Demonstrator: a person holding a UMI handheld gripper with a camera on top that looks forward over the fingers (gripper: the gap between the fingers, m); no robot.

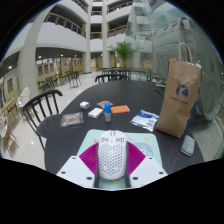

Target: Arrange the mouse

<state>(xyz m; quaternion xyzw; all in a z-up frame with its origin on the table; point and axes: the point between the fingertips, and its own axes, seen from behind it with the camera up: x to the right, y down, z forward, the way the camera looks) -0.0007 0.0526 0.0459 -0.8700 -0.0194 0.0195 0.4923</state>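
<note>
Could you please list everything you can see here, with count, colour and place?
mouse: one, white, perforated shell, between the gripper's fingers
table: one, dark, round, under everything
paper bag: one, brown with a blue logo, standing right of the fingers
orange card: one, orange, beyond the mouse
small bottle: one, blue-topped, mid-table
white box: one, far side of table
packets: two, one left, one near the bag
phone: one, beside the bag
chairs: several, black, around tables
gripper: one, pink pads flanking the mouse
</note>
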